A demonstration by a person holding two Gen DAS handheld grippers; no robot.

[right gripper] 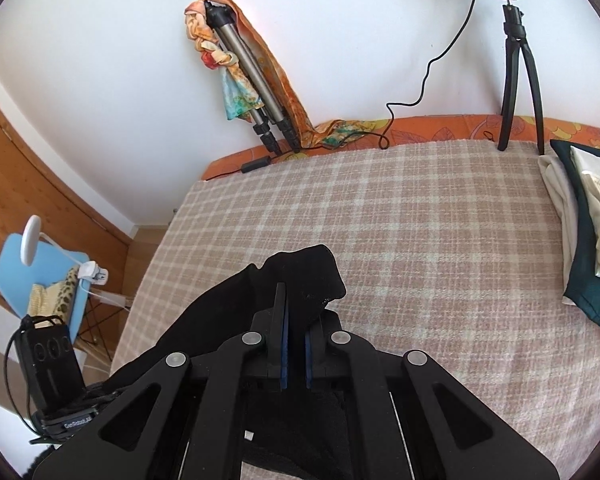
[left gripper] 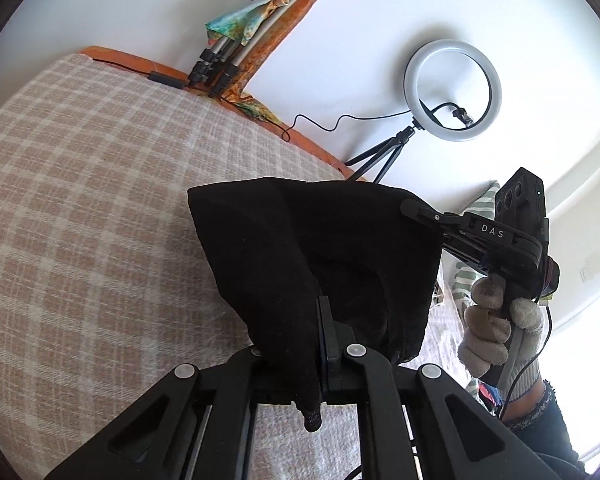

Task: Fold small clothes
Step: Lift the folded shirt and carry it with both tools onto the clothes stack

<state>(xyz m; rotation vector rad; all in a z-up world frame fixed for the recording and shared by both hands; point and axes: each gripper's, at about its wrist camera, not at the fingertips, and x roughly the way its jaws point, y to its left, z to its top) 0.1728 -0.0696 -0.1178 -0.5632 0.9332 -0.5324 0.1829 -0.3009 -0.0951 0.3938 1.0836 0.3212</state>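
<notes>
Black garment (left gripper: 316, 256) hangs in the air above the bed (left gripper: 92, 184), stretched between 2 grips. The left hand-held gripper (left gripper: 324, 344) is pinching one bunched edge, and the right hand-held gripper (right gripper: 294, 344) is pinching another edge, its blue pads nearly together on the cloth.

Judging from this, the thin pinch could slip if the 2 grips pull apart, dropping a corner and spoiling the fold. The dark fabric also hides its own seams, so edges may get misaligned when laid down.

Readable writing: "DAS" on the right unit in the left view; "GenRobot.AI" on the left unit in the right view.
</notes>
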